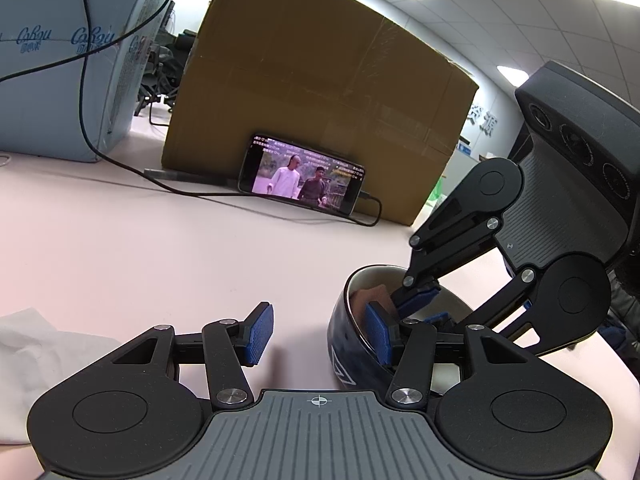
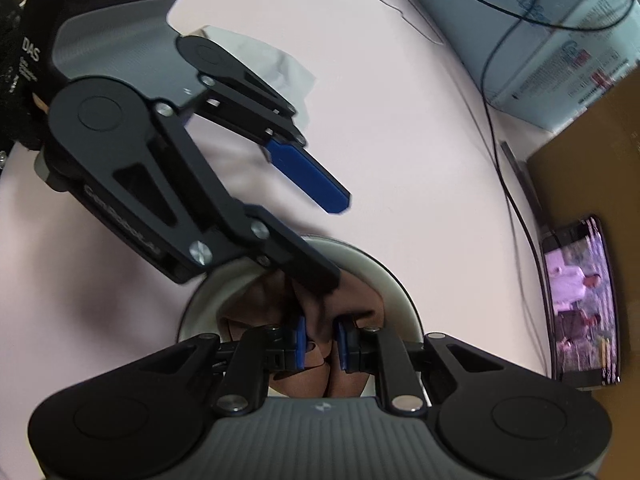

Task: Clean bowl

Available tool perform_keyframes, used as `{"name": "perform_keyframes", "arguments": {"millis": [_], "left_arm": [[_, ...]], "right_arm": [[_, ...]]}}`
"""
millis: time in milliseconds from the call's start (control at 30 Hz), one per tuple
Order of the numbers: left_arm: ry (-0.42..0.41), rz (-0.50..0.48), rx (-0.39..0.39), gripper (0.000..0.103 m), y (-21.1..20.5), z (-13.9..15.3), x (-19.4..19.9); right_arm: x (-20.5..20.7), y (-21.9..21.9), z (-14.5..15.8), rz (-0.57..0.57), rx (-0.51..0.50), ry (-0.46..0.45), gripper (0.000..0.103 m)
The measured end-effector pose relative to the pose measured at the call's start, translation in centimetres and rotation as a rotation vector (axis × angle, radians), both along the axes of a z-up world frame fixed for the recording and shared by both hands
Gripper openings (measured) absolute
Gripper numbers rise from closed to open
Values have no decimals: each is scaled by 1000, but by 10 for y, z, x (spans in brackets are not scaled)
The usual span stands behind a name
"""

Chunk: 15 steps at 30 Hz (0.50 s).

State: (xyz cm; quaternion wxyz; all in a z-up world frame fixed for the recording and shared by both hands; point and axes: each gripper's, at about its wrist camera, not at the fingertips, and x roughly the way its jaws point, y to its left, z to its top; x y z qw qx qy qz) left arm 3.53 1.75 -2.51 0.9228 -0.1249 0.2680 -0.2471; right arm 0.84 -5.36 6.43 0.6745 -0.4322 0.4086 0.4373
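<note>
Right wrist view shows the right gripper (image 2: 321, 338) pinching a brown cloth (image 2: 348, 384) inside the bowl (image 2: 404, 300), which could slide if scrubbed hard.

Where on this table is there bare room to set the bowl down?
The widest bare stretch of table lies between the phone with its cable, the white tissue and the bowl. It is crowded at the bowl, where both hand-held grippers and the brown cloth meet.
</note>
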Motion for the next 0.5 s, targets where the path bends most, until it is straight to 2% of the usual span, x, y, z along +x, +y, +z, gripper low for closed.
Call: {"name": "perform_keyframes", "arguments": {"millis": [100, 200, 300, 500], "left_arm": [[0, 0, 0, 50, 0, 0, 0], [-2, 0, 2, 50, 0, 0, 1], [-2, 1, 3, 50, 0, 0, 1], [-1, 0, 1, 50, 0, 0, 1]], "right_arm": [[-5, 1, 0, -1, -22, 6, 17], [8, 10, -10, 15, -6, 27, 17], [41, 29, -28, 29, 10, 31, 17], [47, 30, -29, 13, -1, 8, 17]]}}
